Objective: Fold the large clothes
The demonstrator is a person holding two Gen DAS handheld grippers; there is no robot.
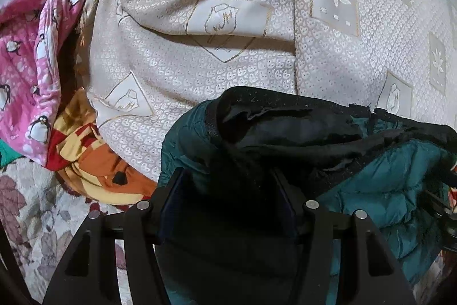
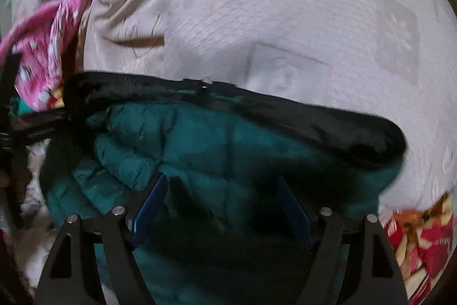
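Close in, the left gripper (image 1: 228,190) is biting into the dark lining of the teal jacket (image 1: 394,185), fabric bunched thick between its jaws. The right gripper (image 2: 222,207) is sitting with its jaws spread wide around a teal quilted fold; whether it is actually pinching there, I cannot tell, the picture is smearing. The jacket is hanging between the two, over the near edge of the bed, black collar band (image 2: 257,105) running along its top. Risk, I'd say: that slippery padded shell is sliding out of the wide right jaws, and the fold is collapsing unevenly. Beyond it the cream bedspread (image 1: 200,62) is rumpling, ready to drag along. Farther toward the left edge an orange-and-red cloth (image 1: 94,162) and pink penguin pajamas (image 1: 34,62) are crowding the laying space.
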